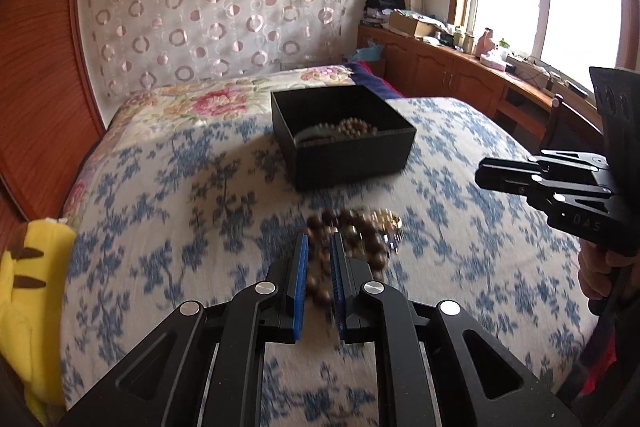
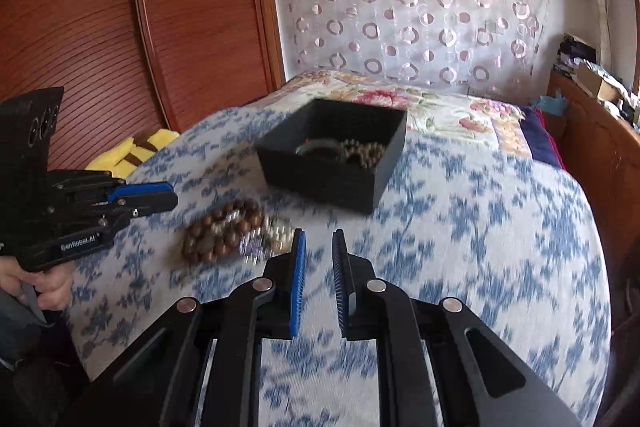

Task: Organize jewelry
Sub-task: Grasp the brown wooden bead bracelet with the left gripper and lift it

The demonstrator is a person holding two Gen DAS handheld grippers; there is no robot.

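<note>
A black open box (image 1: 344,135) sits on the bed and holds a beaded bracelet (image 1: 354,126) and a greenish bangle (image 1: 316,135); it also shows in the right wrist view (image 2: 332,163). A pile of brown wooden bead bracelets (image 2: 220,231) with pale and gold pieces (image 2: 272,235) lies on the blue-flowered bedspread. My left gripper (image 1: 320,247) hovers over this pile (image 1: 352,235), jaws a little apart with beads seen between them; contact is blurred. My right gripper (image 2: 319,243) is open and empty, just right of the pile.
The bed (image 2: 480,227) carries a blue-flowered cover. A yellow plush toy (image 1: 28,283) lies at its left edge. A wooden wardrobe (image 2: 120,27) stands to the left. A wooden cabinet with clutter (image 1: 460,67) runs under the window at right.
</note>
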